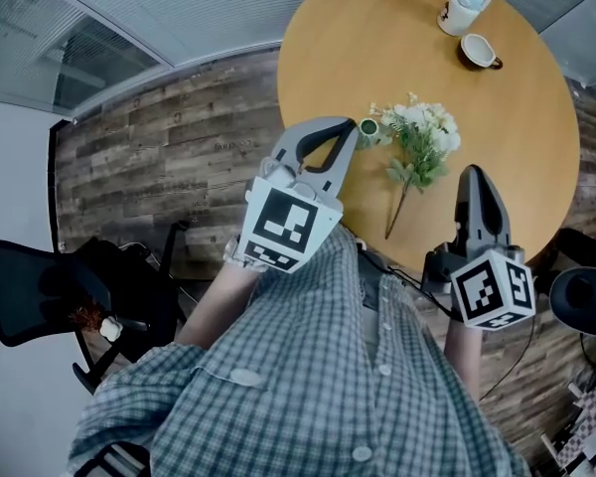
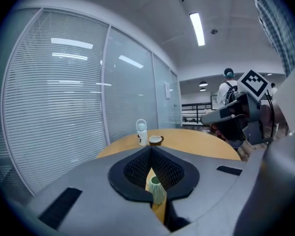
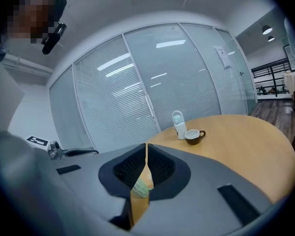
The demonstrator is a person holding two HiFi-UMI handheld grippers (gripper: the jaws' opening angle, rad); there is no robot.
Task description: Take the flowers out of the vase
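Hovering shut and empty: your left gripper and right gripper
The flowers lie flat on the tabletop between your grippers, out of the small green vase, which stands upright just left of the blooms; a white bottle and a brown cup sit at the far edge

In the head view the left gripper hides most of the vase — only its green mouth shows. Past the right gripper's closed jaws, a pale green sliver is too small to name. The black chair runs off the edge.
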